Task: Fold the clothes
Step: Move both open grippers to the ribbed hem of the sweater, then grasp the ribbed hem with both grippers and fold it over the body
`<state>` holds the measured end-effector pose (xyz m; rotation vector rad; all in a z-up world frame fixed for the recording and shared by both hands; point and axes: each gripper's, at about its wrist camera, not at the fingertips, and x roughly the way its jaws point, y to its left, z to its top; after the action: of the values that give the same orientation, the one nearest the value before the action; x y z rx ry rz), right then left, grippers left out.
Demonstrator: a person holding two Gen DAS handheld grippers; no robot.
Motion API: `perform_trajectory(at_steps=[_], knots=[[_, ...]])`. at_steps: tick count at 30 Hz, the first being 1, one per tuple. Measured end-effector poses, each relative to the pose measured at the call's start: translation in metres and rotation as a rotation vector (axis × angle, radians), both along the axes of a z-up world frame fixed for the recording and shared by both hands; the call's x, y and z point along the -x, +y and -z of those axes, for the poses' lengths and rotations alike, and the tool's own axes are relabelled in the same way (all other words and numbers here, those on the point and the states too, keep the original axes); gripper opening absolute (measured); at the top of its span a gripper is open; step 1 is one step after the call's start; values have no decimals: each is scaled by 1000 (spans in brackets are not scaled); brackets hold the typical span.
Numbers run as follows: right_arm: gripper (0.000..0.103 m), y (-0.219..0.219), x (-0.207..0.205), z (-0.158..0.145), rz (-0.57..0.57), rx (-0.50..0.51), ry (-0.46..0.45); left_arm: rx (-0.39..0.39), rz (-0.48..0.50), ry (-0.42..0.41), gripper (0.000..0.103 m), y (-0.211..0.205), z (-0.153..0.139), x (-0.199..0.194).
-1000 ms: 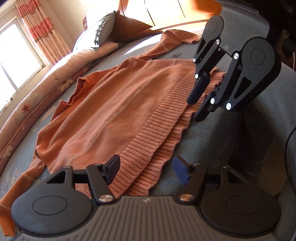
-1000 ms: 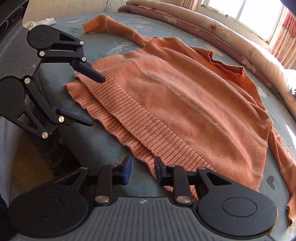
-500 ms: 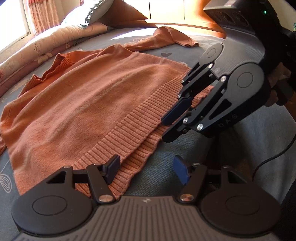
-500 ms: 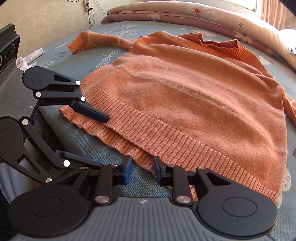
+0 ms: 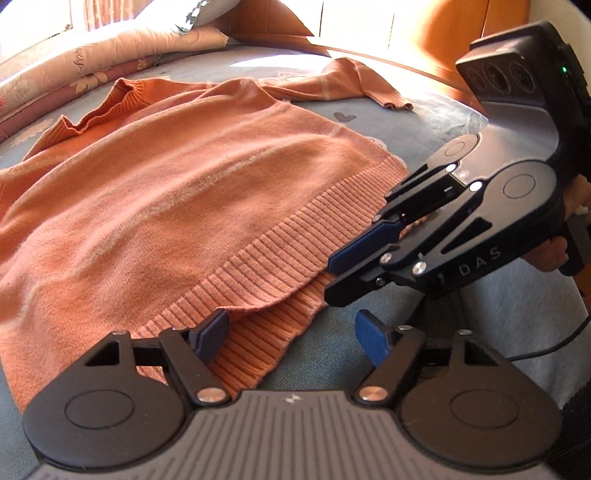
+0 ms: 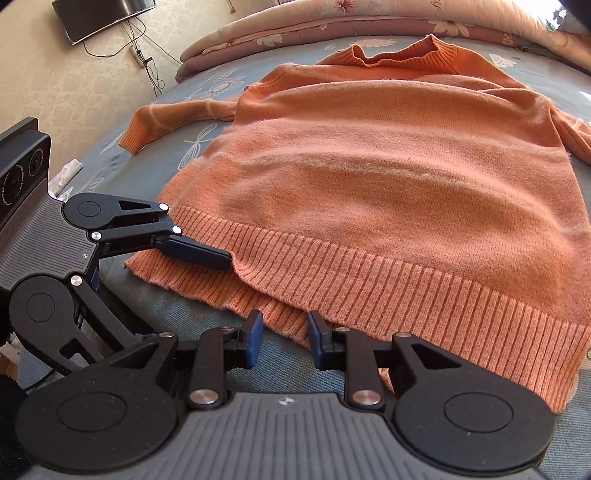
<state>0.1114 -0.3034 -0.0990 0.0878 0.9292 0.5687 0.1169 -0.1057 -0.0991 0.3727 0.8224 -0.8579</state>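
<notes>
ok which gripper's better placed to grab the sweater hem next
Left, probably: the left gripper is wide open with one finger over the sweater hem; the right gripper has a narrower gap.

A bed with a blue-grey sheet with flower and dragonfly pictures fills both views. An orange sweater lies flat on it in the middle of the frame, its ribbed hem at the near edge and one sleeve stretched out to the left. A rolled flowery quilt lies along the top of the frame, just behind the collar.
</notes>
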Motion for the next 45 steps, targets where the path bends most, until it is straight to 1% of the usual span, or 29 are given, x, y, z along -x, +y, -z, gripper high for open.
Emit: perform_trajectory(at_steps=[4, 6, 9, 10, 12, 14, 22, 23, 25, 26, 27, 30, 32, 35, 36, 38, 42, 43, 44, 45], knots=[[30, 1, -5, -1, -25, -29, 19, 5, -4, -18, 77, 4, -3, -9], [30, 2, -9, 1, -28, -32, 26, 0, 0, -41, 77, 6, -5, -10], [30, 7, -17, 2, -34, -29, 13, 0, -3, -52, 77, 9, -6, -13], [30, 9, -19, 1, -40, -11, -5, -4, -5, -56, 77, 9, -6, -14], [30, 13, -22, -1, -60, 63, -56, -43, -27, -90, 77, 10, -4, -15], [30, 15, -25, -3, -67, 128, -94, -61, -37, -97, 76, 12, -4, -14], [30, 11, -43, -12, -55, 136, -128, -89, 167, -131, 76, -13, -3, 17], [30, 11, -43, -13, -61, 141, -132, -93, 187, -134, 75, -16, -2, 20], [30, 11, -40, -16, -77, 154, -143, -114, 135, -118, 70, -17, 6, 8], [30, 10, -37, -17, -87, 162, -149, -107, 132, -120, 70, -13, 4, 6], [30, 9, -33, -17, -111, 179, -158, -100, 128, -122, 70, -9, 2, 3], [36, 10, -18, -17, -197, 241, -188, -79, 117, -127, 72, 3, -5, -5], [37, 15, -8, -15, -270, 282, -208, -69, 111, -132, 74, 11, -9, -11], [39, 26, 3, -11, -344, 328, -235, -129, 128, -176, 74, 16, -9, -14], [39, 31, 6, -9, -363, 345, -243, -138, 124, -180, 74, 18, -9, -16], [39, 40, 10, -5, -397, 394, -289, -144, 116, -184, 74, 20, -8, -19], [39, 58, 20, 4, -461, 494, -386, -122, 123, -166, 74, 19, -8, -20], [35, 60, 20, 3, -464, 510, -400, -116, 130, -162, 74, 18, -8, -18], [30, 62, 20, 2, -463, 523, -411, -114, 145, -162, 74, 17, -8, -15], [11, 62, 19, -1, -457, 515, -420, -115, 174, -167, 74, 14, -7, -10]])
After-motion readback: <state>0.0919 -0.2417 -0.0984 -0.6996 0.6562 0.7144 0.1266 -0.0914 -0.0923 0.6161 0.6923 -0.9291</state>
